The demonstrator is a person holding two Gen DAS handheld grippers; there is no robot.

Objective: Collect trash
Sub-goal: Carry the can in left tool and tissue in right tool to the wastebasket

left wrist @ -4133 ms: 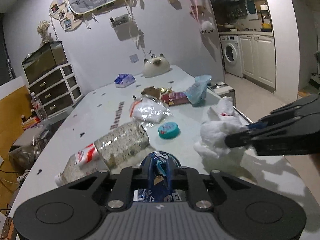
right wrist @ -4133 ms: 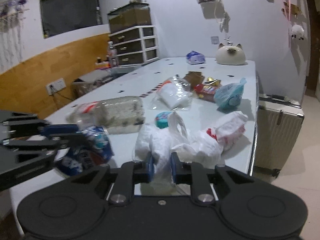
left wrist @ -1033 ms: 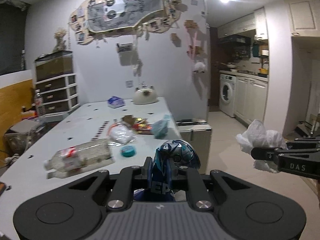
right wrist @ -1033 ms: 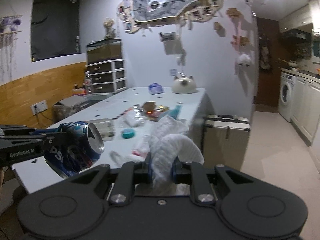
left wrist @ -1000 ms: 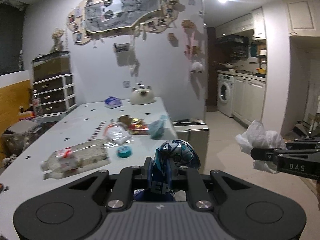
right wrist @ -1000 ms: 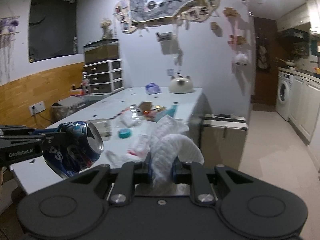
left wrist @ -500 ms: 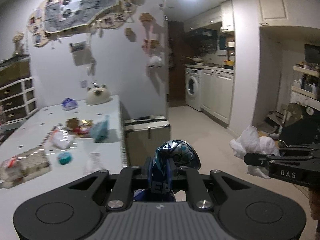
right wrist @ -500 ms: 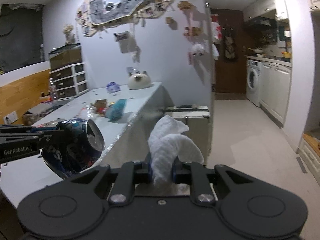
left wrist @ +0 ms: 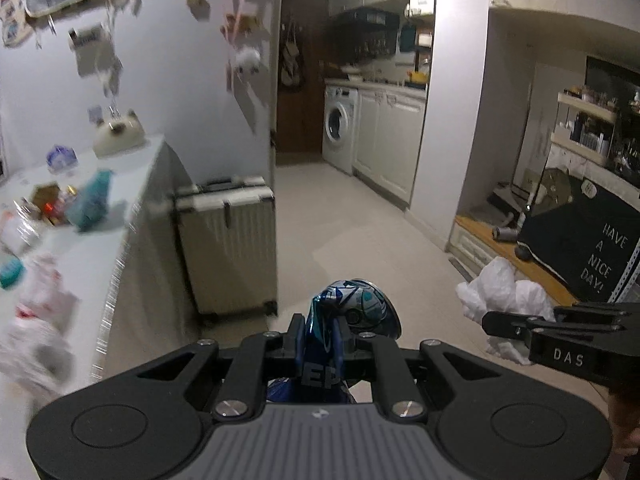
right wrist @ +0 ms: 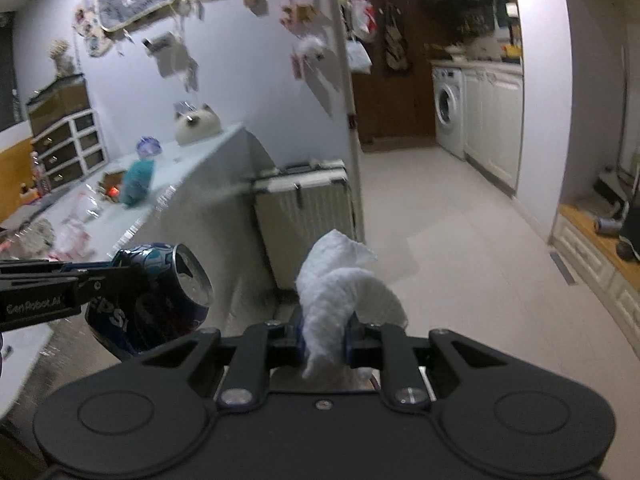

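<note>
1. Left gripper point(left wrist: 319, 334): clamped narrowly on a crushed blue soda can point(left wrist: 352, 310), pinched across its dented side wall, open mouth turned away from the white table point(left wrist: 120, 216). Probably squeezed at the dent because a flattened wall gives the pads a firm seat.
2. Right gripper point(right wrist: 324, 338): closed fully on a wad of white paper towel point(right wrist: 340, 292), soft enough to let the pads nearly meet; loose end sticking up above the pads.
3. Both pieces carried in the air, off the white table and over the pale floor point(right wrist: 460, 240), can to the left of the towel, apart and not touching.
4. Held side by side, most likely for dropping together into one bin; no bin visible in either view.
5. More trash left on the white table: a teal bag point(left wrist: 90, 200), a pink-and-white wrapper point(left wrist: 38, 280), blurred.
6. Beside the white table's end, a cream suitcase point(left wrist: 230, 240), upright.
</note>
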